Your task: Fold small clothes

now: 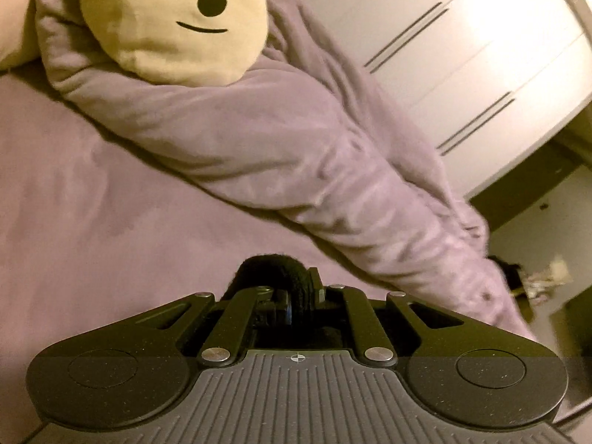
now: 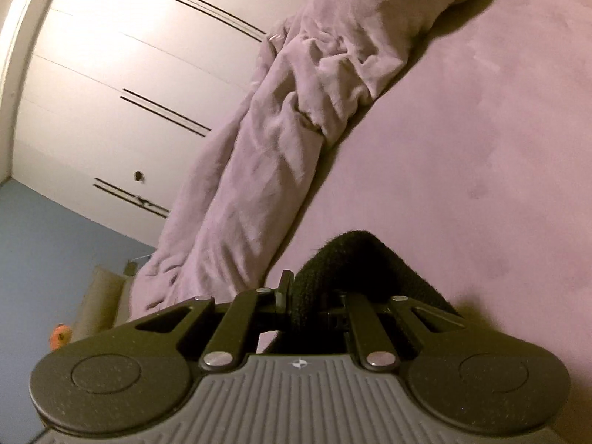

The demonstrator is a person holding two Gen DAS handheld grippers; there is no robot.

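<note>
In the left wrist view, the left tongs [image 1: 294, 298] are seen pressed together on a black cloth [image 1: 272, 272]. The cloth is pinched between the two fingers and bulges up and forward just beyond the tips, a little toward the left side of the tongs. It is seen above the bed [image 1: 92, 203], which is covered by a lilac sheet; whether the hanging part touches the sheet cannot be told.

In the right wrist view, the right tongs [image 2: 307, 301] are also closed on the same kind of black cloth [image 2: 351, 259]. Here a wider fold of the cloth is seen rising in front of the tips and running off to the right side, over the right finger, toward the lower right.

Behind the tongs, the flat sheet of the bed is shown in both views. Farther away, a rolled lilac blanket [image 1: 296, 155] is laid along the far edge of the bed. On top of the blanket, at the upper left of the left view, a cream pillow [image 1: 170, 18] with a drawn face is rested. Beyond the blanket, a white wardrobe [image 1: 481, 55] with dark handles is seen.
</note>
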